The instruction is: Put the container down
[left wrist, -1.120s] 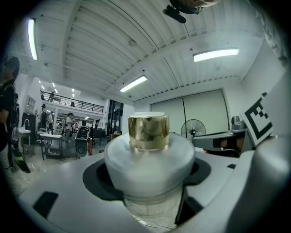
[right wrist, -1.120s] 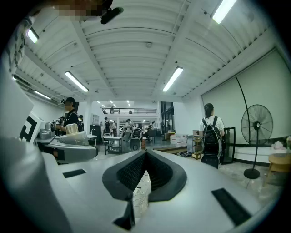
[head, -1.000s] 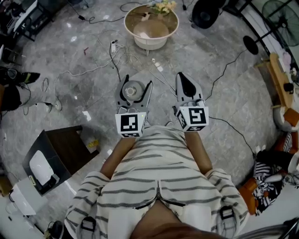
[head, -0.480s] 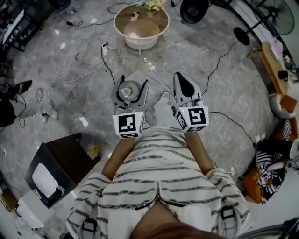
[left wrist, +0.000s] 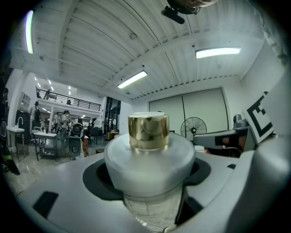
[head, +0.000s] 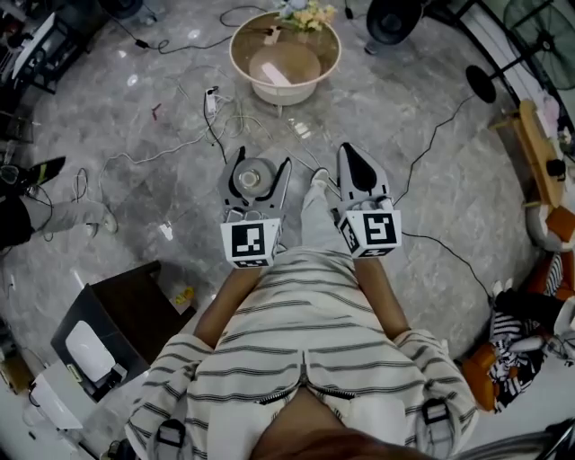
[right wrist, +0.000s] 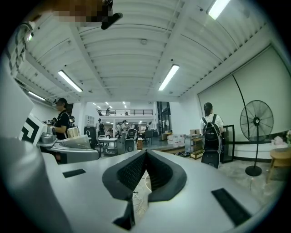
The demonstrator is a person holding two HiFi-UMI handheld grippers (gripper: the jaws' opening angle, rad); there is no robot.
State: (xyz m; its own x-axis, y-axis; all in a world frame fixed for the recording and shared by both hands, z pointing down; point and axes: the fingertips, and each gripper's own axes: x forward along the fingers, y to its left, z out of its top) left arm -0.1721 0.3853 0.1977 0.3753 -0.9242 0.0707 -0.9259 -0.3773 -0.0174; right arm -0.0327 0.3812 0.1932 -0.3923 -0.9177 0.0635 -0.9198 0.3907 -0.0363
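Observation:
A frosted glass container [left wrist: 148, 164] with a gold cap [left wrist: 148, 132] stands upright between the jaws of my left gripper [head: 258, 180], which is shut on it. From the head view the container [head: 254, 174] shows as a round silvery top held out in front of the person's body, above the floor. My right gripper [head: 358, 168] is held level beside it, to the right, with its dark pads [right wrist: 136, 172] pressed together and nothing between them. In the right gripper view the container [right wrist: 74, 138] appears at the far left.
A round beige table [head: 243, 61] with flowers stands ahead on the grey marble floor. Cables and a power strip [head: 214, 97] trail across the floor before it. A dark box [head: 126, 296] sits at the lower left. Standing fans [head: 395, 18] are at the back right.
The head view has shifted slightly; the round table now sits a little lower and to the right. Both grippers keep their pose and the container stays held.

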